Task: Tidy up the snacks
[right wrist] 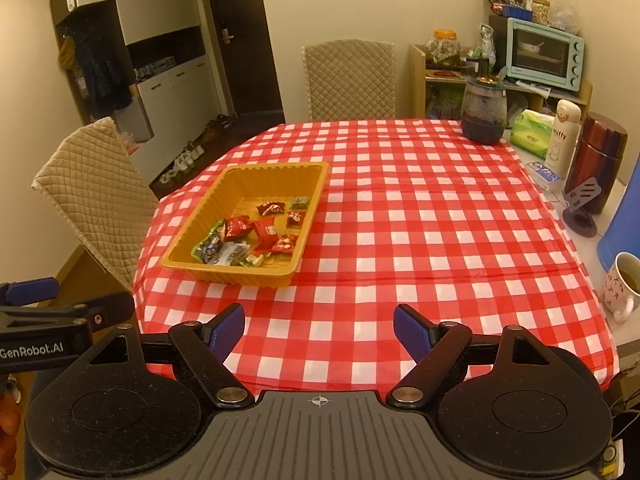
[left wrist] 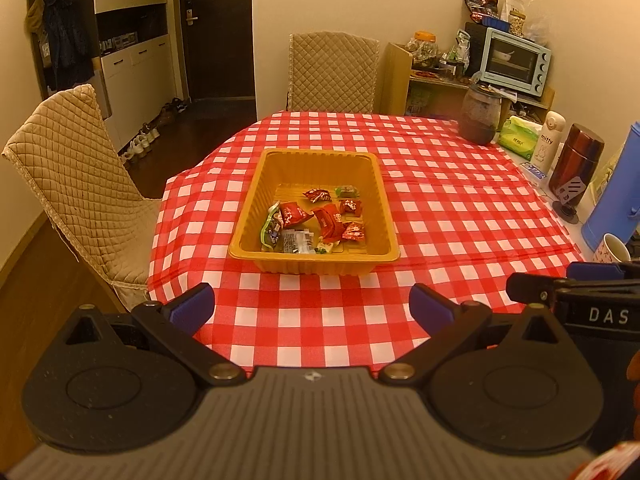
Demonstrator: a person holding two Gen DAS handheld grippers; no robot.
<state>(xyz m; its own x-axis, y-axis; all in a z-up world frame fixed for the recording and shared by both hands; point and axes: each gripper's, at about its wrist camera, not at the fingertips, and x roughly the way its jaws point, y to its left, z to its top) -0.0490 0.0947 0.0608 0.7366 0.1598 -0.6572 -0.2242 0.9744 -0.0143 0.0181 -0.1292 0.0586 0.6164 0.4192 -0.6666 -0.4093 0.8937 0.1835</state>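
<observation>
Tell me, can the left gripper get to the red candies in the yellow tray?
Probably yes. The left gripper is open and empty, pointing toward the yellow tray. Only bare checked tablecloth lies between them, the tray has no lid, and the red candies lie uncovered at its near end.

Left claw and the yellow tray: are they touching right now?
Apart. The left wrist view shows the left claw open over bare checked tablecloth, with rows of checks between its blue pads and the near rim of the yellow tray.
</observation>
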